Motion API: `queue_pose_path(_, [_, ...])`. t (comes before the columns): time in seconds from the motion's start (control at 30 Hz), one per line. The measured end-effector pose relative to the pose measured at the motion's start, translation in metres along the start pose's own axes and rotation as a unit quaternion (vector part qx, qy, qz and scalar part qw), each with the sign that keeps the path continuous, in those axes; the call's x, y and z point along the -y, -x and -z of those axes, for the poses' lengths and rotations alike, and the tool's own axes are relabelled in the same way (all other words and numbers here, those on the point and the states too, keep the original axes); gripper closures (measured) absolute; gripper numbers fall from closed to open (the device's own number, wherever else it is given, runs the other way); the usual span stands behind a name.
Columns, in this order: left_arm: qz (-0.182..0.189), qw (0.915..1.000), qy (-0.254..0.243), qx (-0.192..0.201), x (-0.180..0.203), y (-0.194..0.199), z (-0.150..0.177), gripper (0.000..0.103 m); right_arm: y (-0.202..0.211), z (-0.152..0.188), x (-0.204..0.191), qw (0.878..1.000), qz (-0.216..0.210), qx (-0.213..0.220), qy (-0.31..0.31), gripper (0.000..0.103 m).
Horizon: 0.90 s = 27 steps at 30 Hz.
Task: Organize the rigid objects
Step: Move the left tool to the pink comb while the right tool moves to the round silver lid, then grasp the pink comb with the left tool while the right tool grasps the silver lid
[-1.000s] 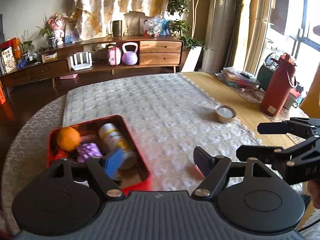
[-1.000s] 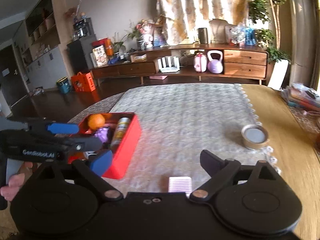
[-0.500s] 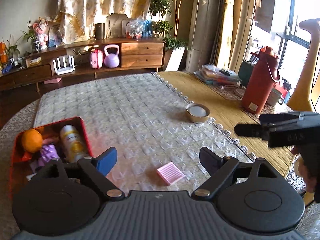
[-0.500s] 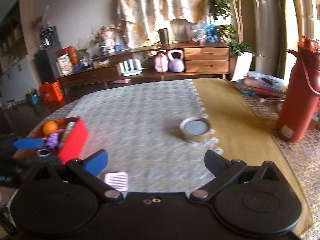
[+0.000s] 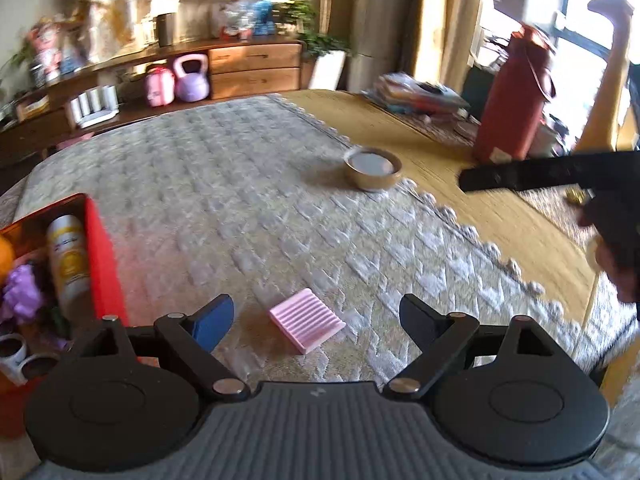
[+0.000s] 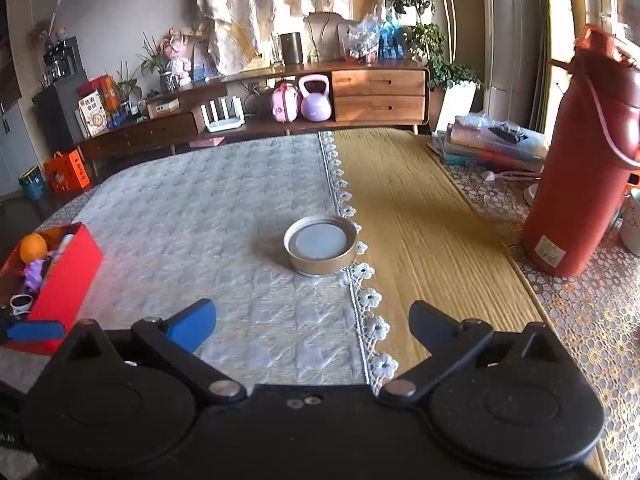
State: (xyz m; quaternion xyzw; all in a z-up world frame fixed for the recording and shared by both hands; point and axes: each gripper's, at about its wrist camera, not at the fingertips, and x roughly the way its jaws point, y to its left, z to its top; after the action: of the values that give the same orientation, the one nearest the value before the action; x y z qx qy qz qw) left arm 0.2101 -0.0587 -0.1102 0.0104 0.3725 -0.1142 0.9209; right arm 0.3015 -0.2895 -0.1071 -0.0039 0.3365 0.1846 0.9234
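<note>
Over the last second both wrist views have swung from the red box (image 5: 100, 248) toward the open quilted cloth (image 5: 240, 200), and the box now sits cut off at the left edge of the left wrist view, with an orange (image 6: 33, 247), a purple toy (image 5: 20, 296) and a spray can (image 5: 68, 256) inside it. The pink ridged block (image 5: 307, 319), absent from the left view a second ago, now lies low in the frame's centre, in line with the gap of the left gripper (image 5: 316, 316). That gripper's jaws have just been opening and now stand wide apart with nothing held; the block lies on the cloth ahead, not pressed by either pad. I judge this as a lining-up for a pick of the block, bound for the box. The block is a flat near-square slab lying face up, turned so one corner points to the lower edge of the frame; its ridges run from upper left to lower right, and no side looks clearly longer. The right gripper (image 6: 312, 320) is also spread wide and empty, aimed at the round tin lid (image 6: 320, 245) in the middle of its view, open face up, at the cloth's lace edge. A red flask (image 6: 580, 160) stands upright at far right.
</note>
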Motion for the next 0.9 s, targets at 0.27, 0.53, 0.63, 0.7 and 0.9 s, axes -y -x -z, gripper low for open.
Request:
queue_pose_path(0.27, [0.012,0.9988,-0.043,-0.019,-0.014,-0.033,0.003,0.013,-0.047,-0.012,0.004,1.000,-0.002,-0.021,0.002,0.000])
queue_pose_path(0.53, [0.023,0.9955,-0.091,-0.016,-0.014,-0.054,0.008,0.013,-0.094,-0.025,-0.004,0.999,0.010,-0.031,0.016,0.000])
queue_pose_path(0.63, [0.030,0.9946,-0.098,-0.020,-0.015,-0.059,0.012,0.013,-0.110,-0.029,-0.005,0.999,0.009,-0.039,0.016,0.003])
queue_pose_path(0.7, [0.032,0.9939,-0.104,-0.019,-0.016,-0.062,0.014,0.014,-0.119,-0.032,-0.006,0.999,0.013,-0.041,0.014,0.004])
queue_pose_path(0.9, [0.045,0.9935,-0.104,-0.010,-0.019,-0.063,0.015,0.023,-0.138,-0.035,-0.009,0.998,0.023,-0.048,0.015,0.004])
